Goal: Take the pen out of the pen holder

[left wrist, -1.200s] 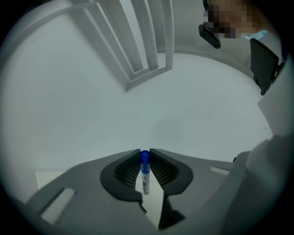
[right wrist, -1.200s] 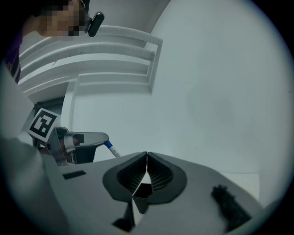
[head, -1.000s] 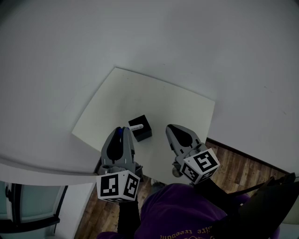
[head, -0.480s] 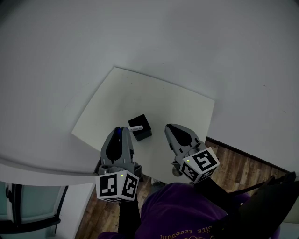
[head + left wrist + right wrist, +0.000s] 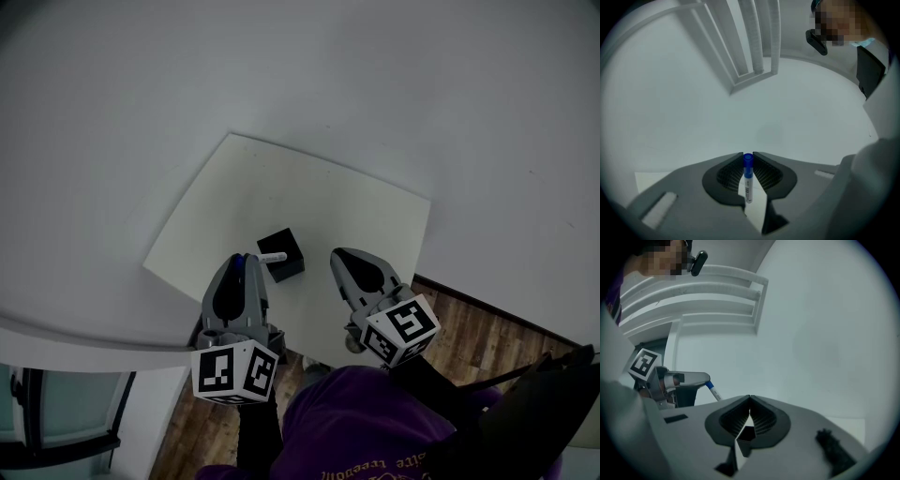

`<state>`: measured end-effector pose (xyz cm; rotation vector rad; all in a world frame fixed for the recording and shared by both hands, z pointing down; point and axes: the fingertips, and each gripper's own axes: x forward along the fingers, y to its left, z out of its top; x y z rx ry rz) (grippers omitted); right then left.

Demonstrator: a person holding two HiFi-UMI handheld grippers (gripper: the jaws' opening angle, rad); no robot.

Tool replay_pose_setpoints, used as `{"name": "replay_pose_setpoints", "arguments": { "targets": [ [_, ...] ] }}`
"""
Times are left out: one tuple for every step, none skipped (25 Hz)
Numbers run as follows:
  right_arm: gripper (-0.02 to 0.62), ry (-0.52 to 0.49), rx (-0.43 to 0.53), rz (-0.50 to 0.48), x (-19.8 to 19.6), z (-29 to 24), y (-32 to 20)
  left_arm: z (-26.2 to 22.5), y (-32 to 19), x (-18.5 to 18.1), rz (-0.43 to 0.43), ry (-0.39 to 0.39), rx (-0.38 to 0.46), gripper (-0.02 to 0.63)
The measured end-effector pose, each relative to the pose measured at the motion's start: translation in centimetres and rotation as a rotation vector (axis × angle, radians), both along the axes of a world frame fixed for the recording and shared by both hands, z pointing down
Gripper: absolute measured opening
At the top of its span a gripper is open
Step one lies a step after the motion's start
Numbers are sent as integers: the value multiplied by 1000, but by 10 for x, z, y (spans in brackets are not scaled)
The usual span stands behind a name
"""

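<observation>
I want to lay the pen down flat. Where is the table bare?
Bare: the far half of the cream square table, beyond the black cube pen holder. Crowded: the near edge, where the left gripper, shut on the blue-capped white pen, and the right gripper flank the holder.

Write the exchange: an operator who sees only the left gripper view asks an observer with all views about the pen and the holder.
Operator: My left gripper is shut on the pen, near its blue cap. Where is the holder?
Observer: In the head view, the holder stands on the table, just right of your tips.
Operator: Is the pen out of it?
Observer: I cannot tell. In the head view the white barrel slants from your tips across the holder's top, and its lower end does not show.
</observation>
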<state>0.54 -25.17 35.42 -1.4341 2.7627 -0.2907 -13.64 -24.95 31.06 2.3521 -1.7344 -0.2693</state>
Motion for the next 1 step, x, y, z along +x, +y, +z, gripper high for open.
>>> {"name": "replay_pose_setpoints", "arguments": {
  "targets": [
    [11,1,1,-1,0,0,0,0,0,0,0,0,0,69]
  ]
}}
